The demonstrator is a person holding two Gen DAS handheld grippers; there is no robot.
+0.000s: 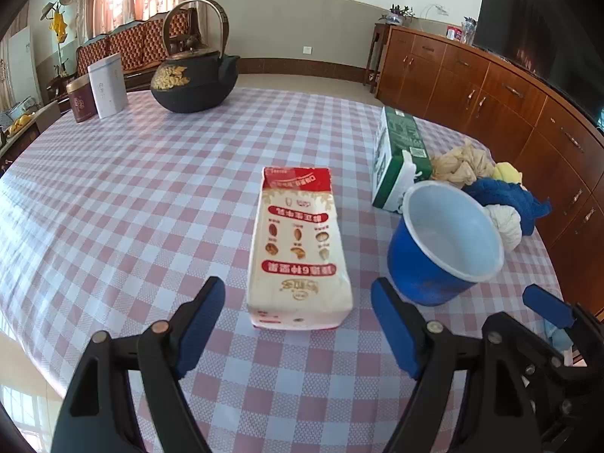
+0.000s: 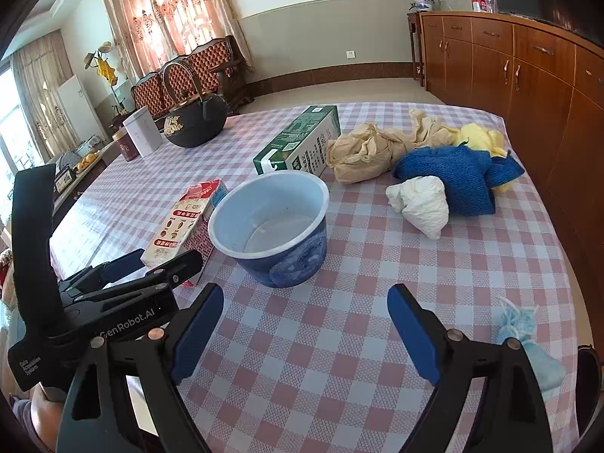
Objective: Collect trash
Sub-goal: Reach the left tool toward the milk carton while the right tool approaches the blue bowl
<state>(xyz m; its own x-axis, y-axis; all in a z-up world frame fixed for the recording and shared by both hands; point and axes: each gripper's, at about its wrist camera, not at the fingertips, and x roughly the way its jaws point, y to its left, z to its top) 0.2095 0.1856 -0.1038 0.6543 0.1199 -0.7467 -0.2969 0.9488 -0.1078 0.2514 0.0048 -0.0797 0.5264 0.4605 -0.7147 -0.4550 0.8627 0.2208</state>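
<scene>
Both grippers hung wide and empty over a checked tablecloth (image 1: 151, 188) strewn with trash.

The left gripper (image 1: 298, 324) flanked the near end of a flat, red-and-white paper carton (image 1: 298, 245); the right gripper (image 2: 305, 330) faced a round blue plastic tub (image 2: 271, 226), apart from it. Behind lay a boxy green carton (image 2: 302, 139), crumpled tan paper (image 2: 366, 154), a nubbly blue cloth (image 2: 453, 177) and a white wad (image 2: 419, 204).

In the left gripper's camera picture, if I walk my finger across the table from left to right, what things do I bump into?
Dark red tin → white tin → black teapot → red and white carton → blue bowl → blue cloth.
</scene>
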